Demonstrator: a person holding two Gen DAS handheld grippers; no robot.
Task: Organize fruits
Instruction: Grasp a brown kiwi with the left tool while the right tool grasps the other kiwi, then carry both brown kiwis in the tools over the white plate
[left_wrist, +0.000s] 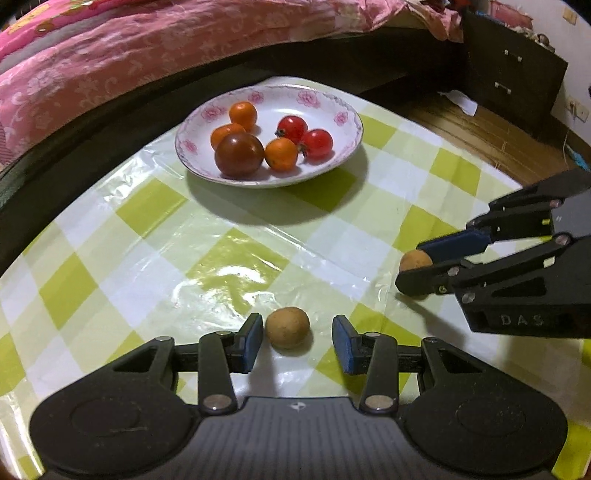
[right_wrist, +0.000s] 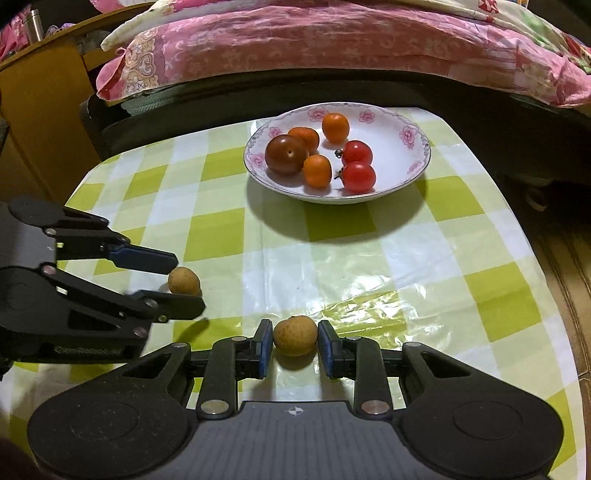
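Note:
Two small tan round fruits lie on the green-checked tablecloth. One tan fruit (left_wrist: 287, 328) sits between the fingers of my open left gripper (left_wrist: 298, 341), with gaps on both sides; it also shows in the right wrist view (right_wrist: 184, 281). The other tan fruit (right_wrist: 294, 335) sits between the pads of my right gripper (right_wrist: 291, 345), which is closed in on it at table level; it also shows in the left wrist view (left_wrist: 415, 260). A white flowered plate (left_wrist: 332, 162) at the far side holds several small tomatoes and oranges.
A bed with a pink quilt (left_wrist: 110, 74) runs along the table's far edge. A dark drawer cabinet (left_wrist: 513, 74) stands at the right over wooden floor. The table edge (right_wrist: 546, 295) drops off on the right.

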